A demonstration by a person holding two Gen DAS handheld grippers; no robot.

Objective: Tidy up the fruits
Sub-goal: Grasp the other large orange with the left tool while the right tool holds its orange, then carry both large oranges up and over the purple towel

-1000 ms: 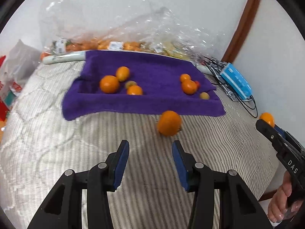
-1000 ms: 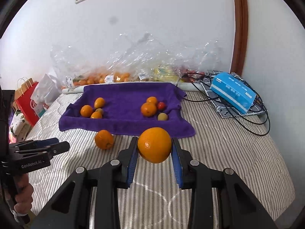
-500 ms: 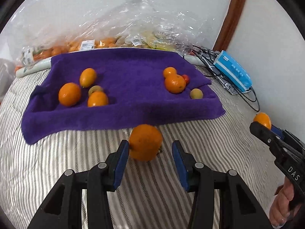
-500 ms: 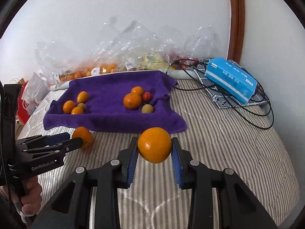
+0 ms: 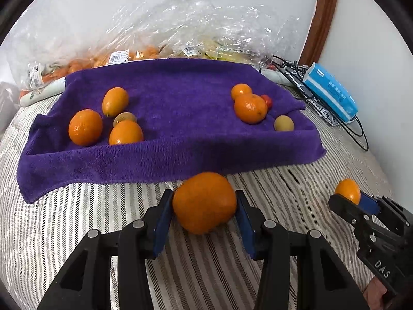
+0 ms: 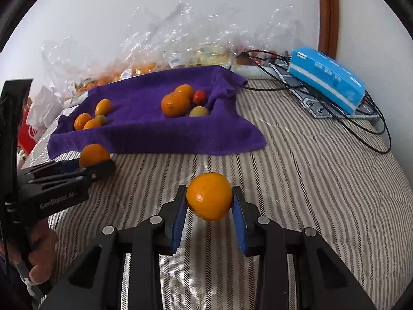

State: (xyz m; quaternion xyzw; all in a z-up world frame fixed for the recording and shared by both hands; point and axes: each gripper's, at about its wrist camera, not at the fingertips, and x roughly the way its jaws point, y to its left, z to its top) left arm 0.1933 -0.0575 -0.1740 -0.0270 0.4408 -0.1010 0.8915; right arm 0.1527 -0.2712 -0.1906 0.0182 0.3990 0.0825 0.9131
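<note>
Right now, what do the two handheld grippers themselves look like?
Both are black plastic with silver pivot bolts and flat blue pads lining the jaws. The left gripper carries white "GenRobot.AI" lettering on its side; the right gripper is marked "DAS". No cables or sleeves show.

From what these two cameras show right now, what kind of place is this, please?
Probably a bedroom in a home. The fruit lies on a purple towel spread over a striped quilted mattress, set against a white wall. Plastic shopping bags of fruit and a tangle of black cables lie along it.
</note>
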